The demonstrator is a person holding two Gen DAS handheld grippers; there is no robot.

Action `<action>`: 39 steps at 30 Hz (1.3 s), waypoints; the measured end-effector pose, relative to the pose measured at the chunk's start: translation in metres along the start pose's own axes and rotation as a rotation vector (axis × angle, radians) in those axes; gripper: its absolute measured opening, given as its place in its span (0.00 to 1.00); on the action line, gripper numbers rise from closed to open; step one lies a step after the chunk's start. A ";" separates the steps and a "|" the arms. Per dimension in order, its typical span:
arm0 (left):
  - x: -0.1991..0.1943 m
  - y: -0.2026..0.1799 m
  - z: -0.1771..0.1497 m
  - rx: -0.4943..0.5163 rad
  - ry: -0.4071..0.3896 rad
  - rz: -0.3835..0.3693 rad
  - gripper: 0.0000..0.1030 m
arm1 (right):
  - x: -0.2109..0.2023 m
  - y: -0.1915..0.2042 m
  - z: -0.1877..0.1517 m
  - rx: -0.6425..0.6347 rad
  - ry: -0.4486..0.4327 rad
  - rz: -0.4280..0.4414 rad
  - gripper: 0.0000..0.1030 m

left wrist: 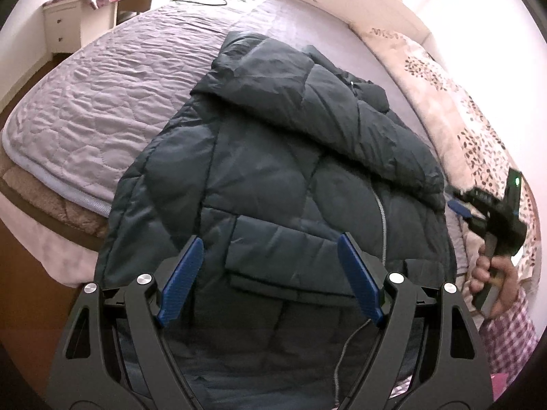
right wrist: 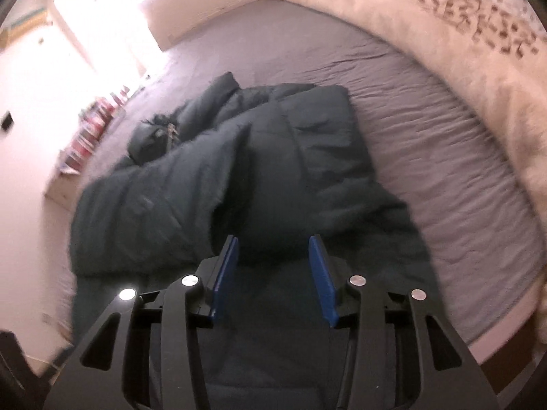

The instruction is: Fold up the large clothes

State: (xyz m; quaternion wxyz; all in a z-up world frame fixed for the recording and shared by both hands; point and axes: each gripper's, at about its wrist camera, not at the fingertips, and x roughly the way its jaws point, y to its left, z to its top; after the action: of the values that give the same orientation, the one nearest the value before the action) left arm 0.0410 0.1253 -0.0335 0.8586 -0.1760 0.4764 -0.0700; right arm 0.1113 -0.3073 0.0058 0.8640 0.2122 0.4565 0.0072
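Observation:
A dark green quilted puffer jacket lies lengthwise on the bed, one sleeve folded across its chest and its zip running down the front. My left gripper hovers open over the jacket's pocket flap, with nothing between its blue pads. At the jacket's right edge a hand holds my right gripper. In the blurred right wrist view the jacket lies rumpled, hood end far. My right gripper stands over its near part, jaws apart and holding nothing.
The bed has a lilac quilted cover, also seen as the sheet. A cream leaf-print duvet is bunched along the right side. A white desk with a checked cloth stands far left. A cable lies near the headboard.

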 end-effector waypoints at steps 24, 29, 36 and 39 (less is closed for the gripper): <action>-0.004 0.007 0.003 -0.010 -0.023 0.063 0.77 | 0.023 0.011 -0.014 -0.062 0.103 -0.082 0.40; -0.006 0.003 0.002 0.002 -0.026 0.072 0.77 | -0.004 0.015 -0.025 -0.156 0.025 -0.140 0.56; -0.014 0.000 0.003 0.035 -0.039 0.103 0.77 | -0.031 0.007 -0.052 -0.260 -0.008 -0.211 0.65; -0.020 0.005 0.002 0.048 -0.036 0.145 0.77 | -0.044 -0.004 -0.066 -0.281 -0.006 -0.226 0.66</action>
State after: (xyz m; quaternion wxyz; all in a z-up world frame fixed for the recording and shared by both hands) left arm 0.0316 0.1365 -0.0189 0.8738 -0.1217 0.4705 -0.0157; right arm 0.0331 -0.2961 0.0061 0.8818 0.0370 0.4693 -0.0269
